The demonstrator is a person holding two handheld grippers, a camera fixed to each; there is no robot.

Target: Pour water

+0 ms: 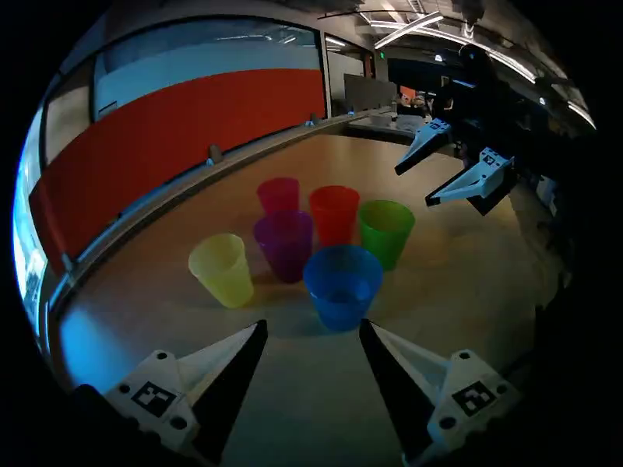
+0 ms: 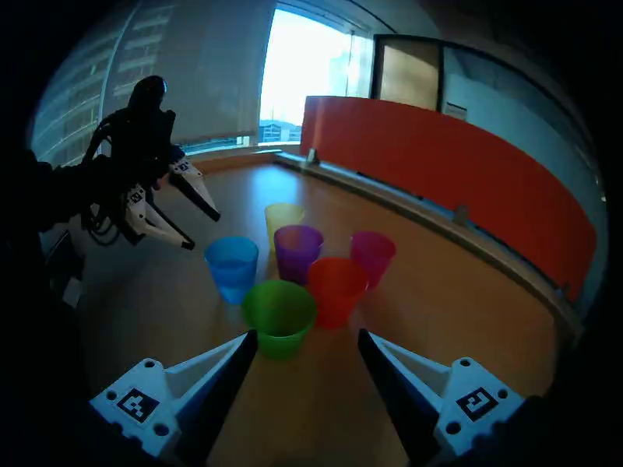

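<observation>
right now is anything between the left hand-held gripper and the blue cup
Nothing visible. The blue cup is the nearest cup, straight ahead of the open left hand-held gripper, with only bare table in front of it. The purple cup and green cup stand behind it.

the cup nearest the left hand-held gripper (image 1: 312, 325) is a blue cup (image 1: 343, 284). behind it are a purple cup (image 1: 285, 243), a red cup (image 1: 334, 212) and a pink cup (image 1: 279, 193). off to its left is a yellow cup (image 1: 223, 268), and to its right a green cup (image 1: 385, 231). the tabletop (image 1: 311, 405) is light brown. the wall panel (image 1: 195, 132) is orange-red. the left and the right hand-held gripper (image 2: 306, 335) are white and black, with black-and-white square marks (image 2: 477, 404).
</observation>
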